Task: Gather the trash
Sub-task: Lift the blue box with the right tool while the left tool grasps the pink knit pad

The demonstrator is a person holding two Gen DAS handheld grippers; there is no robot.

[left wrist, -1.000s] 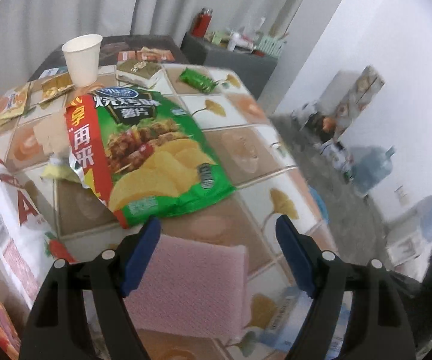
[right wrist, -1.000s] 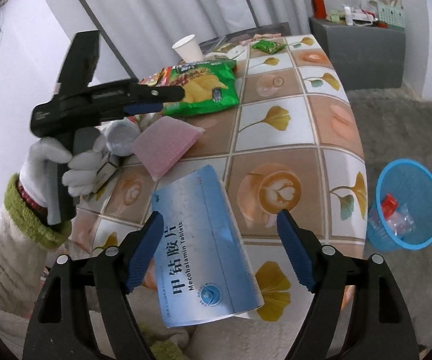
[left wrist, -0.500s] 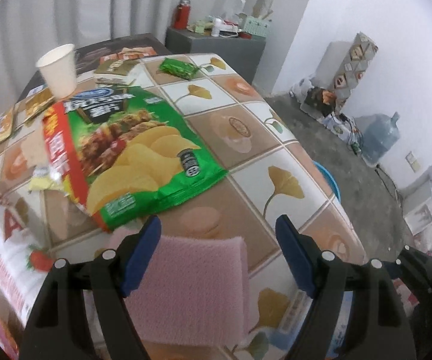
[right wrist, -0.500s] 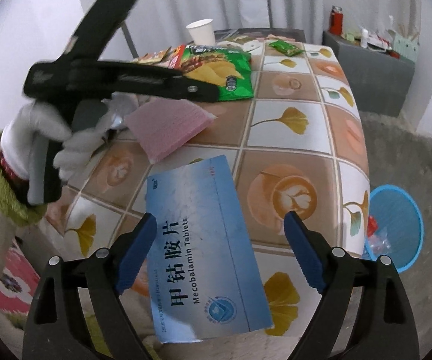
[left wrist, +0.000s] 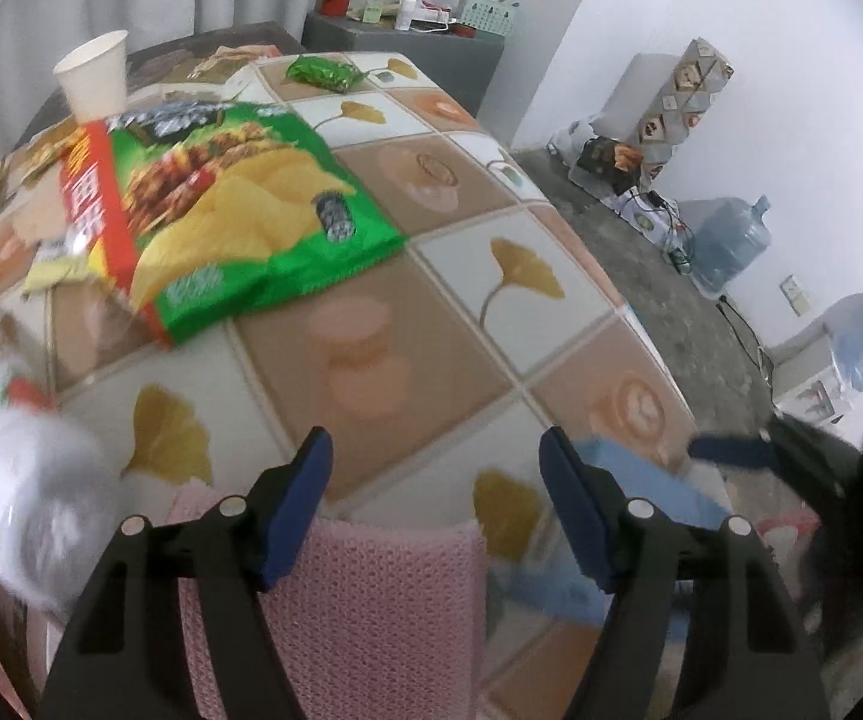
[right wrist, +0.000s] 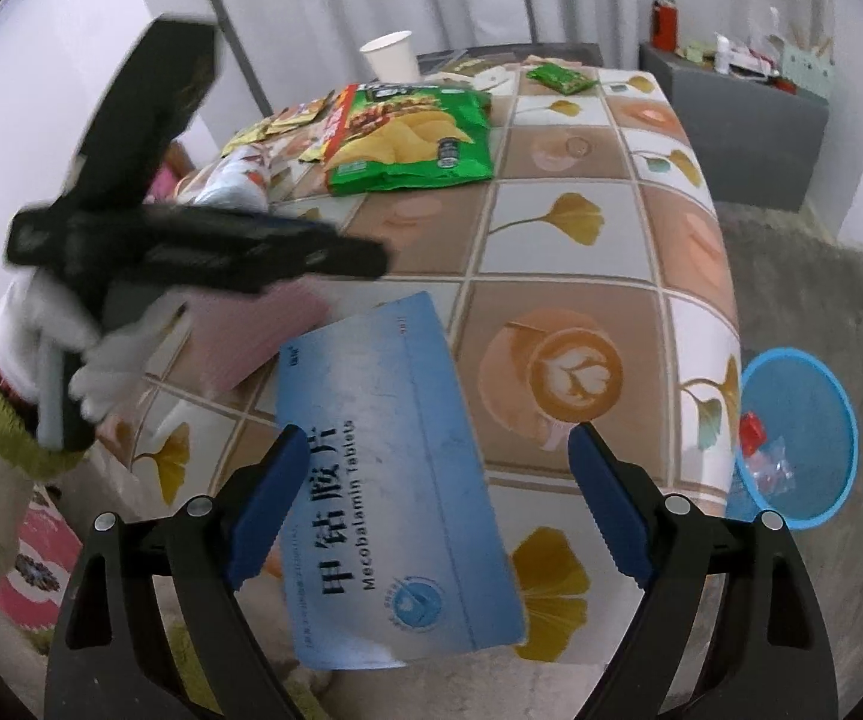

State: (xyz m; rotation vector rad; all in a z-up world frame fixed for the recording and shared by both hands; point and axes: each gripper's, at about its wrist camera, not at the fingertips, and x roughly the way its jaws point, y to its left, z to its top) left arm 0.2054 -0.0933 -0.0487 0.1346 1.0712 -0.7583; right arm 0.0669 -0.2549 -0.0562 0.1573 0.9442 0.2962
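Now the left tool (left wrist: 434, 468) is closing over the pink cloth (left wrist: 335, 618) without squeezing it, while the right tool (right wrist: 434, 459) gapes around the blue box (right wrist: 395, 480) at 6 o'clock.

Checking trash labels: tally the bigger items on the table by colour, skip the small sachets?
Green: 2, chip bag and small wrapper
Blue: 1, tablet box
Pink: 1, foam sheet
White: 2, paper cup and bottle
Total: 6
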